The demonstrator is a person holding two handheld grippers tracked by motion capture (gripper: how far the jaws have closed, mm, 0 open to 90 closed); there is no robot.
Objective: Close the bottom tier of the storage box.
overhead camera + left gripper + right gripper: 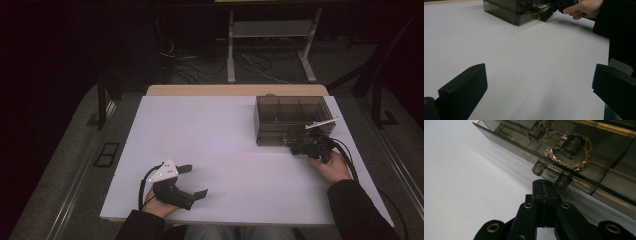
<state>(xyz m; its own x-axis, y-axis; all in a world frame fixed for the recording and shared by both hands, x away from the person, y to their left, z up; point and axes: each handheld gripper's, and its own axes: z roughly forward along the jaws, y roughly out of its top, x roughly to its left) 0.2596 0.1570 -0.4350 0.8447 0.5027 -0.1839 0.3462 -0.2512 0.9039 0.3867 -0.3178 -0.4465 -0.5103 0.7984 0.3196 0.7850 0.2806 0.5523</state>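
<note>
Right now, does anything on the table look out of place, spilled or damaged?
Nothing stands out. The smoky clear drawer box sits square on the white table, and the gold chain lies inside it. The right gripper, jaws shut, is at the drawer handle; the left gripper rests open.

— What do you have apart from the work itself?

— I see a white board covering the table, bare across its middle and left half. Along its far edge a strip of wood shows.

— And past that far edge?

— From here I make out a grey stand on the floor with two upright legs and a crossbar. Loose cables lie tangled on the floor to its left and between its feet.

— Anything off the left edge?

— I can see two dark plates set in the carpet, just beside the left edge. A black post stands near the far left corner.
</note>
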